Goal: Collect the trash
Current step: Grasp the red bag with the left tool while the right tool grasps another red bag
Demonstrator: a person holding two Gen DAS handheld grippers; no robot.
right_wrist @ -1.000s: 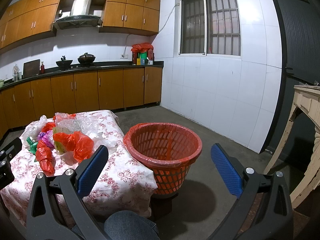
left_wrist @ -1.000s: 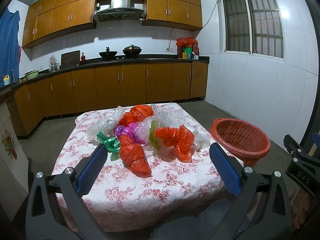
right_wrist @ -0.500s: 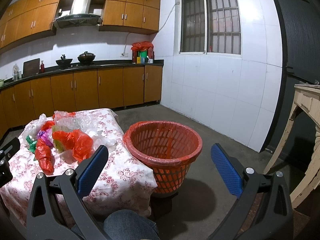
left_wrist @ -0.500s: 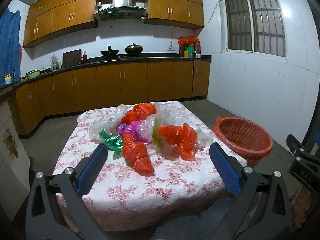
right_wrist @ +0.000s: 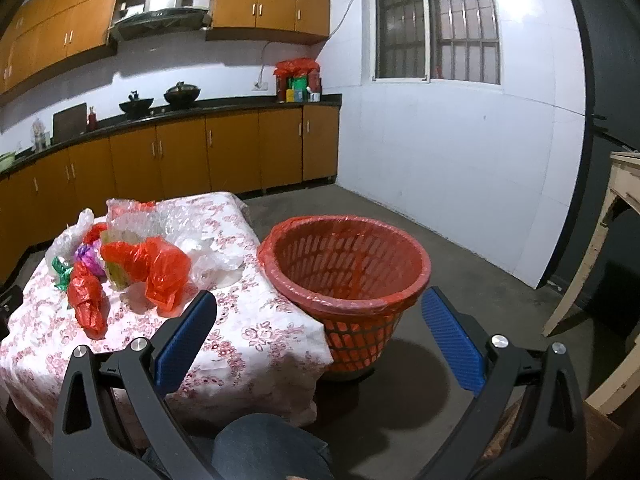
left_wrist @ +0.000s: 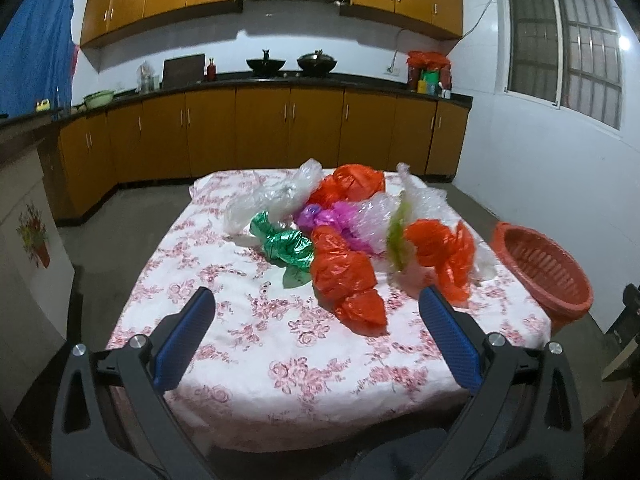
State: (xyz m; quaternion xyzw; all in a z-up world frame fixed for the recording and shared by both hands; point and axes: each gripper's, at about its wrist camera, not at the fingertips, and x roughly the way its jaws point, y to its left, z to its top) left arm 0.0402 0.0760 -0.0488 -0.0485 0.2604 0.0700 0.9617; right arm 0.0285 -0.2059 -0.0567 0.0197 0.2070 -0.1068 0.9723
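Both grippers' fingers stay spread and empty; the left gripper [left_wrist: 316, 312] has neared the bags [left_wrist: 344, 272].

No readable text anywhere (bottle labels blurred).

The table [left_wrist: 256, 364] wears a soft cloth with pink flowers, matt and a bit wrinkled. The bags [left_wrist: 344, 268] on it are thin, crinkly plastic: shiny red, shiny green, purple and see-through. The basket [right_wrist: 348, 276] is red plastic with holes, lined with a thin red plastic bag. The cupboards [left_wrist: 260, 128] look like smooth, glossy wood. The floor [right_wrist: 440, 248] is rough, dull grey.
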